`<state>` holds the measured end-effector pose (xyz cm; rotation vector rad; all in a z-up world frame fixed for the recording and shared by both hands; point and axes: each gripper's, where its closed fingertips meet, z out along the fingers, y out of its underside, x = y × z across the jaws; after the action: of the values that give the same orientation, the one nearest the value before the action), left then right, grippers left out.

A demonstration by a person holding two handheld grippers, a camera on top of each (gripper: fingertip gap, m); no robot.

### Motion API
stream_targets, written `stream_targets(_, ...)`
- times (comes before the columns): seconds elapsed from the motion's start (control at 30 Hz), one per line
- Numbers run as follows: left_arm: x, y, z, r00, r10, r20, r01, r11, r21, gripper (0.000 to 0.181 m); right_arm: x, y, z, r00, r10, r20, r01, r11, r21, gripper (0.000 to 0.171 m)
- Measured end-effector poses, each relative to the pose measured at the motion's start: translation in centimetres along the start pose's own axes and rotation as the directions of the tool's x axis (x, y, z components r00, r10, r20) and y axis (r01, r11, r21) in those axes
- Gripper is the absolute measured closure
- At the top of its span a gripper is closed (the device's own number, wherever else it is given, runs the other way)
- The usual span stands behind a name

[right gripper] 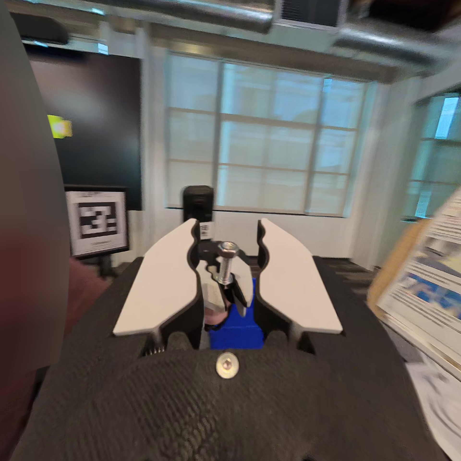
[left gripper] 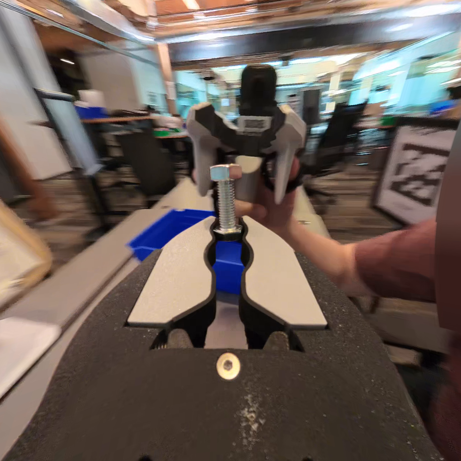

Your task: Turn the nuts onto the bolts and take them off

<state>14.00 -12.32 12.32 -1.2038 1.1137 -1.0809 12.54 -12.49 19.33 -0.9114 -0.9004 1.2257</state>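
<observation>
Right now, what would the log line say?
left gripper: shut on nut | bolt: upright, head up | right gripper: open beside bolt head

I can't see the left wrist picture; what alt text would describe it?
The left gripper has its jaws shut on a nut at the lower end of an upright bolt. Beyond it the right gripper hangs open over a blue bin.

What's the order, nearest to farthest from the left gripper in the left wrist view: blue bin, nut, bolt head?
1. nut: clamped between the left gripper's jaws.
2. bolt head: up the shank, above the jaws.
3. blue bin: on the table beyond, lower left.
</observation>
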Motion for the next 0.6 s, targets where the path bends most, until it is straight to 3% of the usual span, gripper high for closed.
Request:
stream_targets(0.1, -1.7, -0.1, -0.4, 0.985, 0.074, 0.156, -0.073, 0.997, -0.014, 0.167, 2.0, 1.0, 0.3, 0.976, -0.030, -0.217, 0.018, 0.998, -0.056, 0.128)
stream_targets(0.17, -2.5, 0.0, -0.6, 0.966, 0.097, 0.240, -0.096, 0.995, -0.017, 0.167, 2.2, 1.8, 0.7, 0.962, -0.023, -0.270, 0.007, 0.998, -0.060, 0.129)
stream_targets(0.3, -3.8, 0.6, -0.8, 0.917, 0.180, 0.357, -0.161, 0.984, -0.083, 0.166, 2.2, 3.2, 1.4, 0.954, -0.010, -0.300, -0.022, 0.994, -0.103, 0.132)
stream_targets(0.43, -3.8, 0.6, -0.8, 0.912, 0.176, 0.369, -0.156, 0.984, -0.082, 0.166, 2.5, 3.9, 1.3, 0.956, -0.009, -0.293, -0.034, 0.989, -0.144, 0.151)
stream_targets(0.6, -3.6, 0.8, -0.6, 0.929, 0.156, 0.335, -0.134, 0.987, -0.087, 0.167, 2.1, 3.9, 1.1, 0.976, 0.012, -0.216, -0.054, 0.981, -0.187, 0.153)
